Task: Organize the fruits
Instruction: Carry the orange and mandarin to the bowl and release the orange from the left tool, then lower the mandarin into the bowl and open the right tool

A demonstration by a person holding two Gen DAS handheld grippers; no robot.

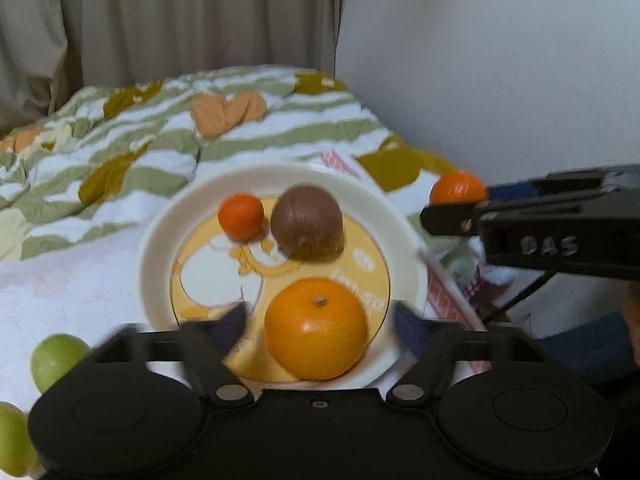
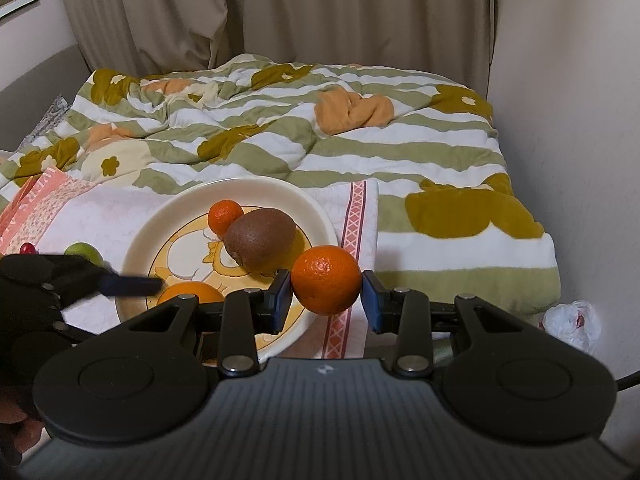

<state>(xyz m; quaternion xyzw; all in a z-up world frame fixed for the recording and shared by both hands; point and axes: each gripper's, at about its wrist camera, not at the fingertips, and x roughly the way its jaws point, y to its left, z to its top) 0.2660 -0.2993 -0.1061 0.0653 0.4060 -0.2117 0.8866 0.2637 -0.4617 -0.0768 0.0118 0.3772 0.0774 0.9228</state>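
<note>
Left wrist view: left gripper (image 1: 318,326) stood low over the plate (image 1: 160,224), jaws spread wide, pads blurred. The large orange (image 1: 316,328) sat on the plate between them, not gripped, apparently just set down. Same plate also carried a small mandarin (image 1: 241,216) and a brown kiwi (image 1: 306,226), touching or nearly so. 2 green fruits (image 1: 56,358) lay off the plate on the white cloth (image 1: 80,272) at lower left. The right gripper's arm entered from the right edge, with an orange fruit at its tip.

Right wrist view: right gripper (image 2: 326,284) was clamped on a medium orange (image 2: 326,280), both blue pads pressed against its sides, fruit hanging above the plate's near right rim. Peel glossy, dimpled, round, no visible damage. The left gripper's finger reached in from the left over the plate; a green fruit and a small red one showed beyond it.

Likely step: placing this orange on the plate. Best to move it toward the open patch of the plate, clear of the kiwi and large orange, lower until it rests, then release, since round fruit could roll off the rim. Left gripper should pull back first to clear room.
</note>
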